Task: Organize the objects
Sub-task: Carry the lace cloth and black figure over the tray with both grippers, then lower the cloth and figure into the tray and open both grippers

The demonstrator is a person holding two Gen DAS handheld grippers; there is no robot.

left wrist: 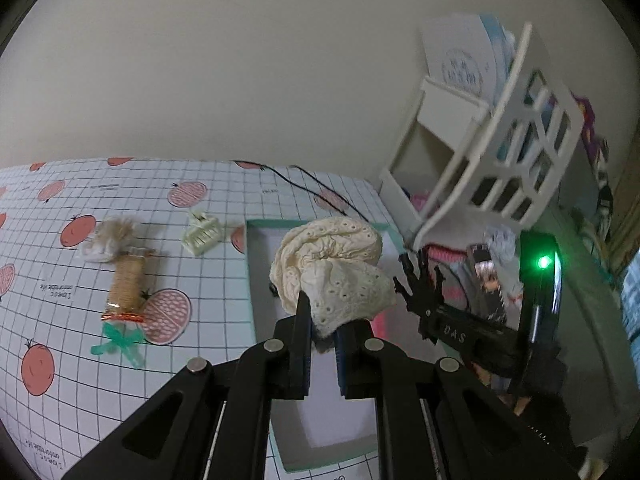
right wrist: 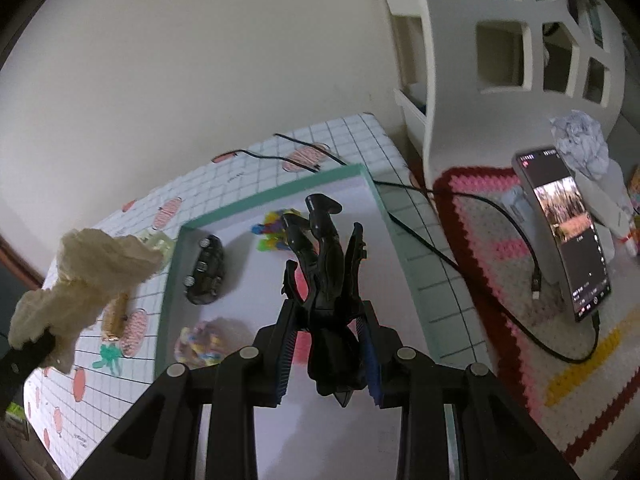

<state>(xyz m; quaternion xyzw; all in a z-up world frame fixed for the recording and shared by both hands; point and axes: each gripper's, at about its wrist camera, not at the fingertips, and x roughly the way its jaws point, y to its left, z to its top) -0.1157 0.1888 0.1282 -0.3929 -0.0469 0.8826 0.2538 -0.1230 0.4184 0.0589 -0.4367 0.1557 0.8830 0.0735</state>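
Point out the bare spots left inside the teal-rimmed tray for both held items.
Tray: bare white floor along the right wall and toward its near end. Crowded on the left: black clip, colourful pieces, pastel scrunchie. Left gripper holds the cream scrunchie; right gripper the black claw clip.

In the teal tray (right wrist: 362, 174) lie one black hair claw (right wrist: 206, 270) and two colourful scrunchies (right wrist: 200, 346); beside it, one cream claw clip (left wrist: 201, 233).
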